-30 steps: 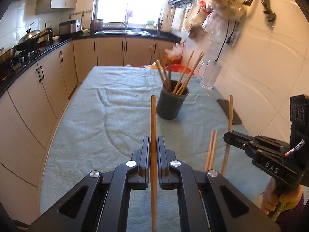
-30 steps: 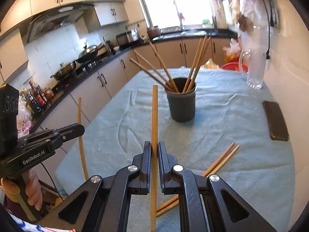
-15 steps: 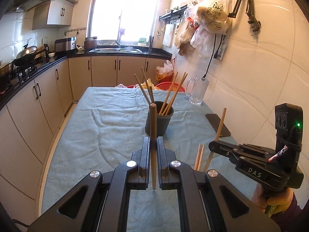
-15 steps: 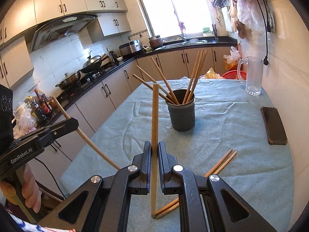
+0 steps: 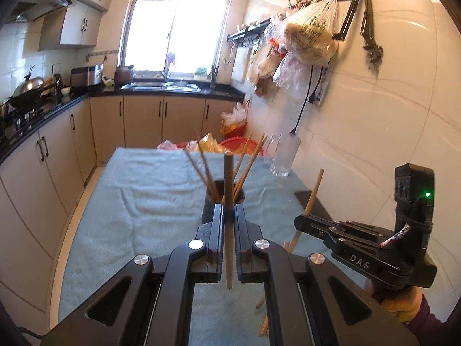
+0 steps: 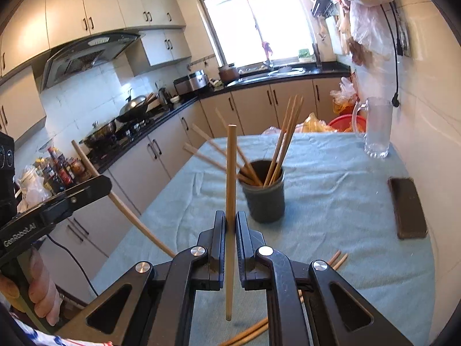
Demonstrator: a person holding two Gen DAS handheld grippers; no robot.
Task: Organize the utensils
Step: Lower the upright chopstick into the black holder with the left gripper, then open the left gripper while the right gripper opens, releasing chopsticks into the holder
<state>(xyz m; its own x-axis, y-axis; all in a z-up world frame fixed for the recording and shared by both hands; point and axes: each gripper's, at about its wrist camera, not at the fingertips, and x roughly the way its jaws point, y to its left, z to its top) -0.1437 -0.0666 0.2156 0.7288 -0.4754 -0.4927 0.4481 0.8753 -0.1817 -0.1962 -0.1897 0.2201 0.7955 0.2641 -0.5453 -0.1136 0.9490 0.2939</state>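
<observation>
Wooden chopsticks are pinched upright, one in the left gripper (image 5: 229, 216) and one in the right gripper (image 6: 230, 222), both now lifted clear of the teal-clothed bench (image 6: 331, 201) since a second ago. Ahead stands the dark holder (image 6: 263, 199), already bristling with sticks. Two more chopsticks (image 6: 337, 259) lie on the cloth, so the job looks partway done.
</observation>
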